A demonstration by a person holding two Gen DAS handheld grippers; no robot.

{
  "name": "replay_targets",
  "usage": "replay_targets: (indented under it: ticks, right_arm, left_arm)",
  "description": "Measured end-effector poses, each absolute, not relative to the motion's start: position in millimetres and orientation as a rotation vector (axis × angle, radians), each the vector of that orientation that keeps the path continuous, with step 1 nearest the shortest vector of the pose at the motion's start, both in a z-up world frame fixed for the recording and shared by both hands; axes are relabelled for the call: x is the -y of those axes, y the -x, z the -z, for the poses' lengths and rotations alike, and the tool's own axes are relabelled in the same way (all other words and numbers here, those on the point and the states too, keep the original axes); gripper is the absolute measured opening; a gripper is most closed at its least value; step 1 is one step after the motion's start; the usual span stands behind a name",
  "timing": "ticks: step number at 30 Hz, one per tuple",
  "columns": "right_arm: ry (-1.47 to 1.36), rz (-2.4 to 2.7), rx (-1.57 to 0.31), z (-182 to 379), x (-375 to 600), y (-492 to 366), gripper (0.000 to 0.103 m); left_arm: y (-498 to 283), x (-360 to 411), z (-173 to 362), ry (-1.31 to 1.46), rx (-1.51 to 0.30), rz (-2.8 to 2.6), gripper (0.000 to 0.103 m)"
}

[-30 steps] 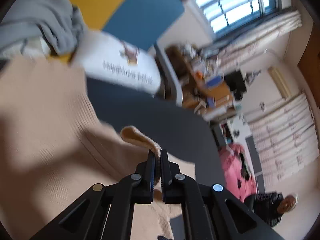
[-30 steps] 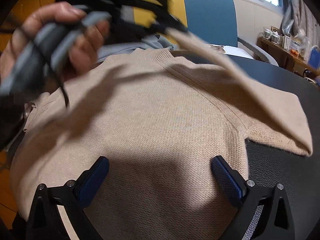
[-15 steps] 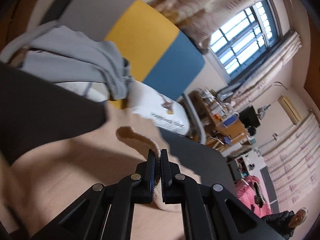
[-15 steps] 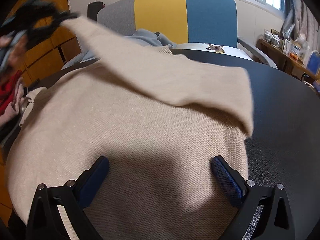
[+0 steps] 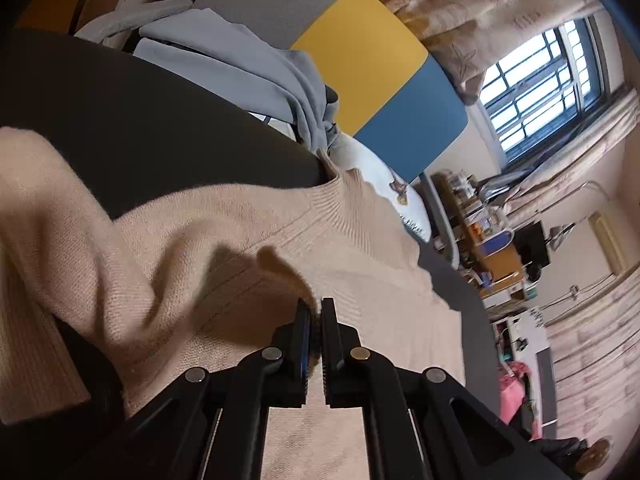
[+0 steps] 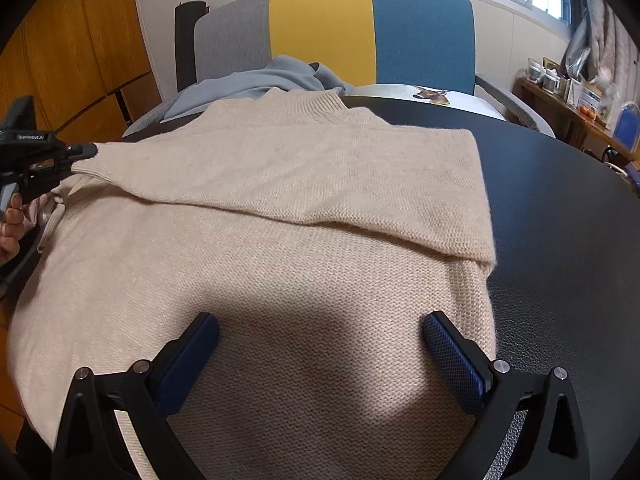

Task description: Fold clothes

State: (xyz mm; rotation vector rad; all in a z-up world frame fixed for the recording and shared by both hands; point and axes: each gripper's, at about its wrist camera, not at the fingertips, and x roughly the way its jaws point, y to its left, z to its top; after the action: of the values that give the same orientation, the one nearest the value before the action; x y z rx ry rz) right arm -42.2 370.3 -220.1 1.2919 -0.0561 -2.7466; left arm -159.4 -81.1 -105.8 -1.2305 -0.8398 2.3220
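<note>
The soft, limp beige knitted sweater (image 6: pixel 280 280) drapes easily: the left hand-held gripper (image 5: pixel 315 312) pinches its sleeve cuff (image 6: pixel 86 166), while the right hand-held gripper (image 6: pixel 320 344) hovers wide open, holding nothing.

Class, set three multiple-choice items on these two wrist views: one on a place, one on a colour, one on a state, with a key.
1. Where does the folded sleeve lie?
A. Across the sweater's chest
B. On the chair
C. On the floor

2. What colour is the middle panel of the chair back?
A. Red
B. Yellow
C. Green

3. How is the right gripper?
A. Shut on the hem
B. Shut on the collar
C. Open above the sweater

Key: 1 A, the sleeve crosses the chest to the left gripper, which pinches its cuff. 2 B, yellow sits between grey and blue. 3 C, its blue pads stand wide apart with knit showing between them.
</note>
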Motion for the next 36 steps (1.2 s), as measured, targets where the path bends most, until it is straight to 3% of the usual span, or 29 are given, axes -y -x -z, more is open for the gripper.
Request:
replay_targets:
  ticks: [4,7,9,14,16,20,24,27,36]
  right_arm:
    - [-1.305,2.732,0.109,206.6,-375.3,48.3,0.103]
    - [-1.22,2.766,0.152,180.5,-380.0,54.6,0.103]
    - [-1.19,2.777,0.145,165.8,-379.8,66.0,0.103]
    - [-1.24,2.762,0.09,157.2,-375.9,108.7,0.103]
    - [-1.278,2.761,0.092,163.8,-376.0,122.1,0.103]
    - [-1.349,2.765,0.107,181.1,-375.7,136.8,0.103]
    - [-1.42,2.767,0.121,198.4,-375.4,151.5,0.103]
    - [-1.454,2.773,0.098,209.2,-375.7,151.3,0.103]
    - [-1.413,2.803,0.066,214.9,-373.5,142.7,0.103]
  left_arm:
    - [164.0,82.8,102.7,1.26,0.826,-2.298,0.004]
    - [173.3,79.7,119.0,1.426,0.684,-2.34,0.006]
    - [171.8,84.3,129.0,1.477,0.733,-2.276,0.006]
    - [154.1,99.8,115.9,1.383,0.735,-2.413,0.007]
    - [152.7,94.8,104.3,1.283,0.749,-2.408,0.014]
    - [167.1,51.1,88.1,1.216,0.525,-2.446,0.016]
    - [174.5,7.9,116.3,1.391,0.167,-2.492,0.017]
    - [157.4,1.1,133.5,1.338,0.07,-2.557,0.018]
    - [145.1,17.7,145.8,1.262,0.245,-2.606,0.018]
